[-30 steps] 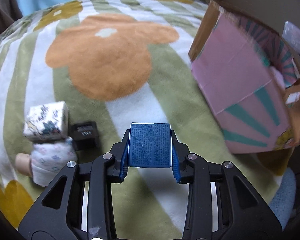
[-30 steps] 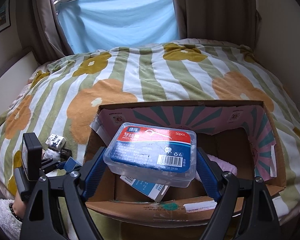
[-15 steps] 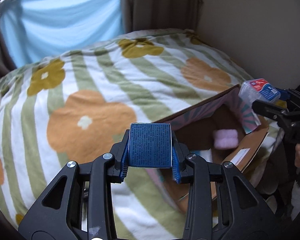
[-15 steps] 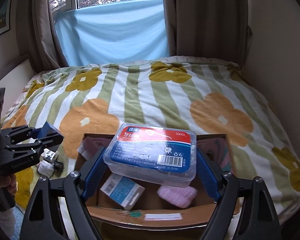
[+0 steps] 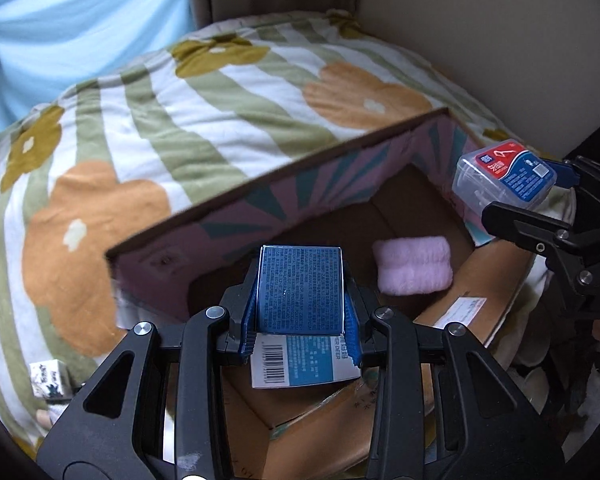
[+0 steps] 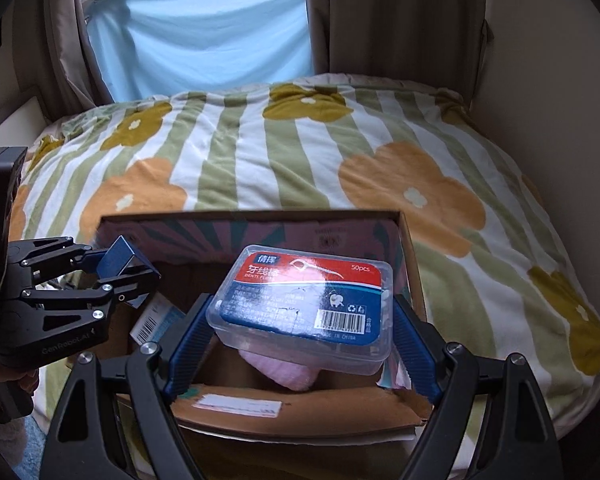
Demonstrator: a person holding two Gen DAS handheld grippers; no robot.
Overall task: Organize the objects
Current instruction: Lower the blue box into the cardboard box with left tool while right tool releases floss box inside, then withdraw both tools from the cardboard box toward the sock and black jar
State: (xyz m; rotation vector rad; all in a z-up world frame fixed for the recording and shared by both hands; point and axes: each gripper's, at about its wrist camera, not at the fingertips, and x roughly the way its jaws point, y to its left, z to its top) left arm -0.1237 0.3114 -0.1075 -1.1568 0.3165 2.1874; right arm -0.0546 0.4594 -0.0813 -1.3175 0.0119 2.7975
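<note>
My left gripper point(image 5: 300, 292) is shut on a small dark blue box point(image 5: 300, 290) and holds it over the left part of the open cardboard box point(image 5: 284, 196). It also shows in the right wrist view point(image 6: 120, 266). My right gripper point(image 6: 300, 320) is shut on a clear plastic floss-pick box point(image 6: 304, 296) with a red and blue label, held above the cardboard box point(image 6: 300, 414); this box shows in the left wrist view point(image 5: 504, 178). Inside the cardboard box lie a pink fluffy roll point(image 5: 414, 266) and a white and blue carton point(image 5: 304, 362).
The cardboard box sits on a bed with a green-striped flower blanket point(image 6: 340, 148). A small patterned white box point(image 5: 48, 378) lies on the blanket left of the cardboard box. A wall point(image 6: 540, 80) runs along the right, and curtains and a blue sheet point(image 6: 204, 40) hang at the back.
My left gripper has swung right from the small items on the blanket to above the cardboard box, still holding the blue box. My right gripper has risen a little with the floss box.
</note>
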